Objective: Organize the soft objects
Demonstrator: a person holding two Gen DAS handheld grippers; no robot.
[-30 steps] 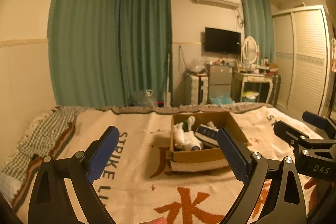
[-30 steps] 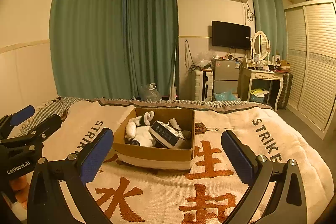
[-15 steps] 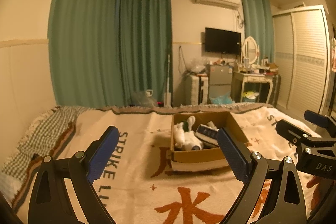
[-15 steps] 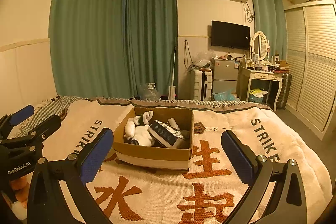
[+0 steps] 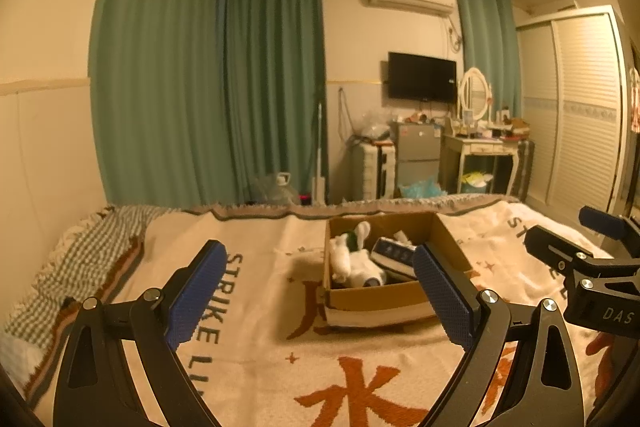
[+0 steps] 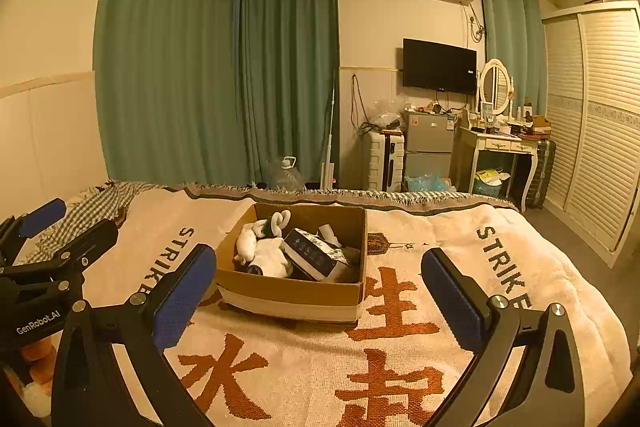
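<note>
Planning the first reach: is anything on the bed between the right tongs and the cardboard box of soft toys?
Nothing visible: only bare blanket lies between the open right tongs and the cardboard box.

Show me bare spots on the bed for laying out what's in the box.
Blanket lies bare right of the cardboard box out to the STRIKE lettering, and in front of the box, between it and both open tools. The box interior is crowded: white plush toy against a dark patterned pack.

A cardboard box (image 6: 296, 291) sits on the bed blanket (image 6: 400, 367); inside it, the plush toy (image 6: 264, 251) lies left of the tissue pack (image 6: 312, 255).
</note>
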